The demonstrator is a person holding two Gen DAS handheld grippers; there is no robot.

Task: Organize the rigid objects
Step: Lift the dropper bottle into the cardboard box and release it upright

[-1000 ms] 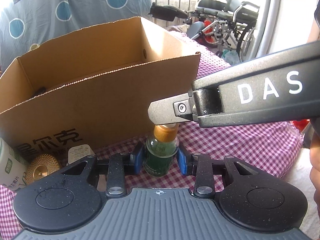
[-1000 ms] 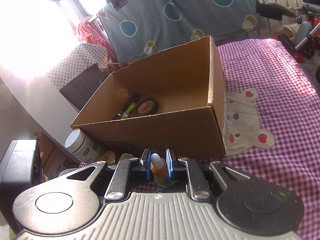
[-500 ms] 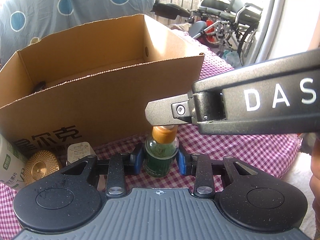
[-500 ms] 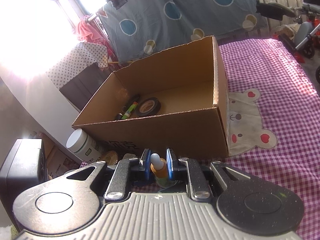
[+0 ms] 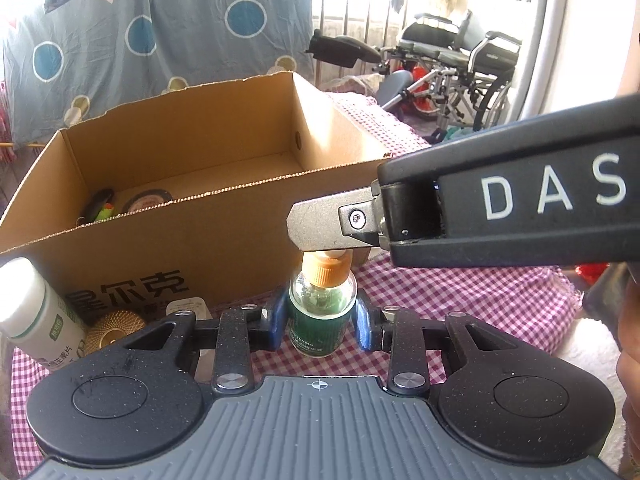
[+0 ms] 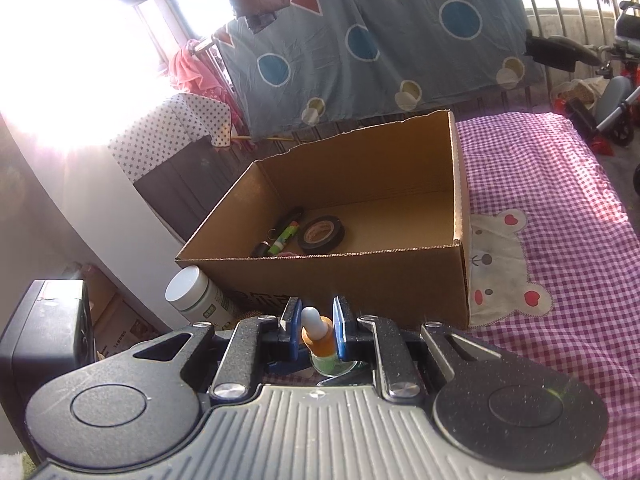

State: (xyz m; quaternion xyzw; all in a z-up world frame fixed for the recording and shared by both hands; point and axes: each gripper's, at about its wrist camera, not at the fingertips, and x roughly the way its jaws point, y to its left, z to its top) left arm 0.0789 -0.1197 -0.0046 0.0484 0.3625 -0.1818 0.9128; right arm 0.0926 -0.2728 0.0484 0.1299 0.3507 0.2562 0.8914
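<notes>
A: What is held by the left gripper?

B: A small glass dropper bottle with a green label and an orange collar is clamped at its body between the blue pads. It is kept upright, just in front of the cardboard box, over the pink checked cloth.

A: And the right gripper?

B: It is closed on the same bottle higher up: the orange collar and white bulb are pinched between its pads, as seen in the right wrist view. In the left wrist view its metal fingertip is seen across the bottle's top.

A: Is the bottle resting on the cloth?

B: That cannot be told for sure; its base is partly hidden by the gripper bodies.

A: What is seen in the box?

B: A roll of black tape and a green-and-white marker lie on its floor near the left wall. Outside, a white-capped jar and a gold ribbed disc are set against the front wall.
</notes>
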